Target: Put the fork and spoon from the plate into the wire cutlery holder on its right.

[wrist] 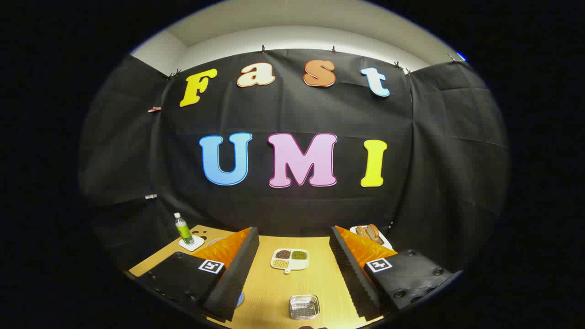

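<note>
The small square wire cutlery holder [304, 306] sits on the pale wooden table [315, 278] between the two fingers of the gripper [292, 278], close in, and looks empty, though it is small here. The fingers stand wide apart, holding nothing. Beyond them lies a white divided dish [289, 260] of dark, green and tan beans. Off past the left finger, a green bottle [183, 229] stands upright on a white coaster [192, 243].
</note>
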A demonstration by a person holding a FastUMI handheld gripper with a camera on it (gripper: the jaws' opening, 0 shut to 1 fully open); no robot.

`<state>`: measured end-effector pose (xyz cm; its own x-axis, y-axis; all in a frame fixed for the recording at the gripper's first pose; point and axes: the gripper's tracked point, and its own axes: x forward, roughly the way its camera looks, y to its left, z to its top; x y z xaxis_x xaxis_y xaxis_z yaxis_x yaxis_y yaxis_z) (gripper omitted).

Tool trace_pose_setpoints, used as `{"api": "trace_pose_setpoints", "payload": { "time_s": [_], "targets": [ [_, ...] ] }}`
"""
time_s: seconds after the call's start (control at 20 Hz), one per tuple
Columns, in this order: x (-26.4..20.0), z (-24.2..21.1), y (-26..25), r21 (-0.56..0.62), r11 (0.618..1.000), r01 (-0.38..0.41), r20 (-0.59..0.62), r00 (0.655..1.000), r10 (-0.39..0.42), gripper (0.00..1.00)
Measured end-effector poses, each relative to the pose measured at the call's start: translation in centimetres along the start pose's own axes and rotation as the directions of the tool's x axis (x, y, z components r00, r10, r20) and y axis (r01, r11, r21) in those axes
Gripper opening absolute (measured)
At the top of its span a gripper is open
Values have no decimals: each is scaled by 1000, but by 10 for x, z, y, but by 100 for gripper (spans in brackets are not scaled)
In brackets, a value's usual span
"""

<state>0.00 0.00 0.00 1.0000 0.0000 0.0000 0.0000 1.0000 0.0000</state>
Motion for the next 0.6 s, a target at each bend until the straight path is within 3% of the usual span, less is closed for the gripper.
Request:
{"api": "trace_pose_setpoints", "payload": {
  "time_s": [0.35,0.6],
  "targets": [
    [8,-11,26,6,997,-77,-33,996,78,97],
    [5,-19,33,6,997,-80,-49,996,80,96]
  ]
}}
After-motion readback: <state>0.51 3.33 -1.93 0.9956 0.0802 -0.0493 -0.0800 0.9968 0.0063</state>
